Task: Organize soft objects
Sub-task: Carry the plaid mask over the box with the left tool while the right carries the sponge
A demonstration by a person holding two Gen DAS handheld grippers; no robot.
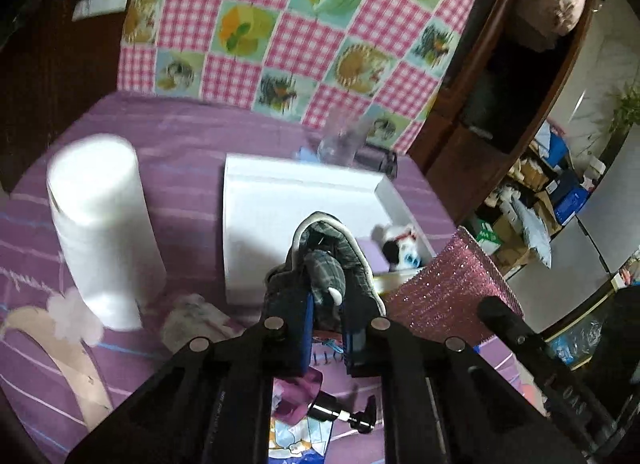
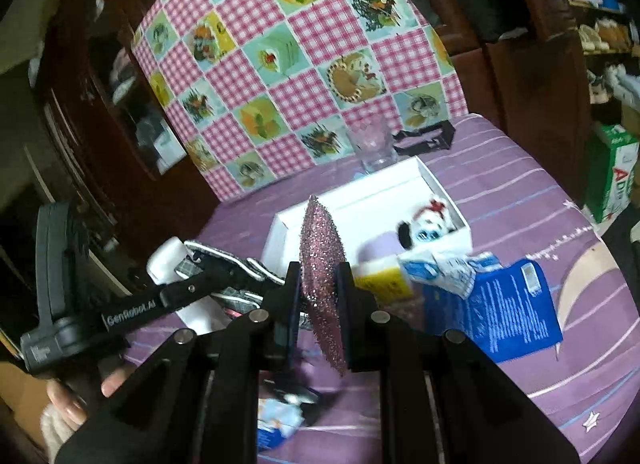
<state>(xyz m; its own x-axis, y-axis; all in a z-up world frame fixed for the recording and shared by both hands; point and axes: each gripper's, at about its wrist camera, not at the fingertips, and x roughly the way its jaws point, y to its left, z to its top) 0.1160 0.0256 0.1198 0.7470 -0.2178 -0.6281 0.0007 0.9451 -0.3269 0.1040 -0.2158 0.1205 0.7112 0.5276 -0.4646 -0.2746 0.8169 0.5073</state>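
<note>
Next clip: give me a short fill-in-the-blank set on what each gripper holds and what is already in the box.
1. The left gripper is shut on a grey ____ slipper.
2. The right gripper is shut on a glittery ____ scouring pad.
3. The plush toy lies inside the white ____.
4. A clear drinking ____ stands behind that container.

Missing words: plaid; pink; box; glass

dim indoor light, dark corners, fisheye bending at edges, motion blur on white roll (image 1: 102, 232)
</note>
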